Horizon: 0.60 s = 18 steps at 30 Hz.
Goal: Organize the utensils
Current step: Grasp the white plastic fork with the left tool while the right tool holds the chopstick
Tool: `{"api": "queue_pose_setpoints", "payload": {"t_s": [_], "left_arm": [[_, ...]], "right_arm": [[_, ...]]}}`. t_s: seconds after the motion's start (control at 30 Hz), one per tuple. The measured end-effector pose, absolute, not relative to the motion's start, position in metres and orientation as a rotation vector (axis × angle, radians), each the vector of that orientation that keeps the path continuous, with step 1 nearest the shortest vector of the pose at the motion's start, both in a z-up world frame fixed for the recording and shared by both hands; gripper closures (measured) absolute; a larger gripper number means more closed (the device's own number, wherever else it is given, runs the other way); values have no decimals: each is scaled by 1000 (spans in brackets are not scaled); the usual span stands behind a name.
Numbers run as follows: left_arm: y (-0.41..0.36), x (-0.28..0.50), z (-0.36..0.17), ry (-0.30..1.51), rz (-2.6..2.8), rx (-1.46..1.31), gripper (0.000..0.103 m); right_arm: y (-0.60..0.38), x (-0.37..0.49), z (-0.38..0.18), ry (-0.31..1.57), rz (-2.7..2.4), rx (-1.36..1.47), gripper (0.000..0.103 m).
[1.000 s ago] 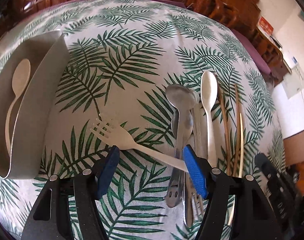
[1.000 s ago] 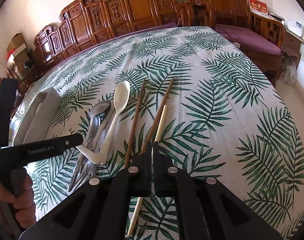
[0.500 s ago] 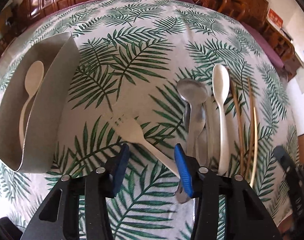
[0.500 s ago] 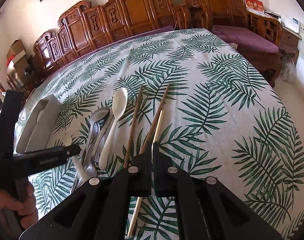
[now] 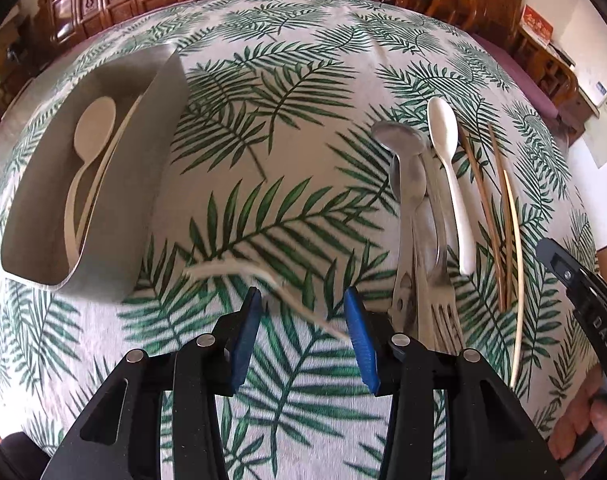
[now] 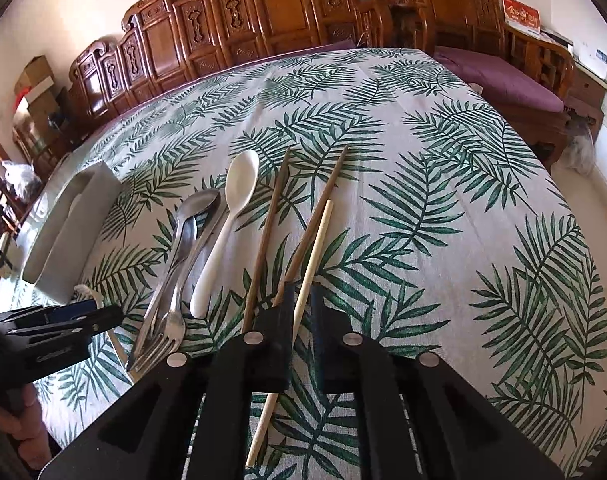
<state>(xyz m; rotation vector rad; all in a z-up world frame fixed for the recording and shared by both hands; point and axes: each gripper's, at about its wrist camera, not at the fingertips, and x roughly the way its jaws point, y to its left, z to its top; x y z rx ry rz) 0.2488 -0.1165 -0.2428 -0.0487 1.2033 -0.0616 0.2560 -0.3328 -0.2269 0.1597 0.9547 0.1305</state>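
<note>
The left gripper (image 5: 301, 334), blue pads part-spread after closing, has the blurred cream plastic fork (image 5: 239, 272) angling between them, its handle end against the right-hand pad; whether gripped is unclear. The grey tray (image 5: 143, 160) sits upper left.

The right gripper (image 6: 301, 334), jaws just cracked apart, straddles the pale chopstick (image 6: 311, 268).

A lived-in home dining room: carved wooden chairs (image 6: 263, 28) line the wall from ten to one o'clock, a purple-cushioned bench (image 6: 499, 80) sits at two, stacked cardboard boxes (image 6: 33, 80) at nine, and a palm-leaf tablecloth (image 6: 443, 208) covers the table.
</note>
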Motion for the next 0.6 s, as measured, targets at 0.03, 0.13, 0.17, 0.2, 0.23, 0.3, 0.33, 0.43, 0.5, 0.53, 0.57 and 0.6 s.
{"api": "queue_pose_setpoints", "payload": {"t_s": [0.03, 0.13, 0.17, 0.2, 0.23, 0.3, 0.33, 0.43, 0.5, 0.53, 0.57, 0.6], "left_arm": [[-116, 247, -243, 1207, -65, -58, 62], [-114, 241, -241, 1202, -70, -67, 61], [-114, 240, -242, 1206, -73, -69, 61], [-115, 239, -243, 1210, -75, -67, 61], [-115, 238, -243, 1207, -75, -63, 61], [-115, 237, -243, 1199, -73, -62, 61], [-116, 236, -243, 1193, -69, -58, 64], [-113, 235, -243, 1185, -73, -59, 89], [-108, 232, -244, 1192, -95, -79, 100], [-106, 232, -244, 1191, -106, -87, 100], [-103, 232, -244, 1190, -117, -96, 100], [-100, 232, -244, 1186, -124, -101, 100]], "right_arm": [[-333, 256, -227, 955, 130, 158, 93], [-331, 255, -227, 952, 133, 151, 93], [-331, 255, -227, 953, 133, 147, 93], [-330, 255, -227, 954, 135, 142, 93], [-330, 255, -227, 954, 135, 139, 93], [-330, 254, -227, 955, 135, 139, 93], [-331, 254, -227, 955, 135, 140, 93], [-331, 253, -227, 954, 129, 142, 93], [-333, 253, -228, 956, 126, 147, 93], [-333, 253, -228, 956, 125, 147, 93], [-333, 252, -228, 955, 125, 146, 93], [-333, 252, -228, 956, 126, 144, 93]]}}
